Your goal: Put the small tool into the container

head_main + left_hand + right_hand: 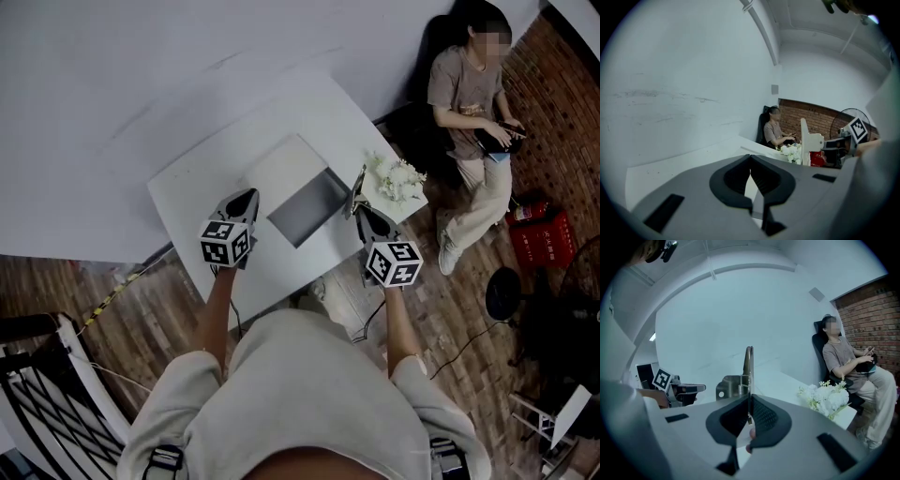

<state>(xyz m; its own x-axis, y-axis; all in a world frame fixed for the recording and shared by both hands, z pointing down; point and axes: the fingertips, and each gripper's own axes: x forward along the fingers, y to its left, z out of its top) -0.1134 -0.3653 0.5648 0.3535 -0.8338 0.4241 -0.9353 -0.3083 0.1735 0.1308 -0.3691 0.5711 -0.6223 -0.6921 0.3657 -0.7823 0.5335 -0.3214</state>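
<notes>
Right gripper (749, 405): fingers pinched together on the small tool (748, 365). It's a thin metal strip with a spring and bracket at its base. The long axis runs straight out along my fingers, free end pointing away from me and slightly up. The pads hold it at the lower end and the rest sticks out past the fingertips.

Left gripper (750, 160): fingers closed pad to pad, only the white table (202, 192) visible past them.

The container (305, 210) sits on the table between my two sets of fingers. It's just ahead and inboard of each, nearer the right ones. The white lid is folded back flat on the far side, and the inside shows plain grey floor.

The tool's free end is just beside the container's right rim, outside it, not touching as far as I can tell.

White flowers (398, 178) are just beyond the right fingers on the outboard side. A seated person (469, 94) is well past those.
</notes>
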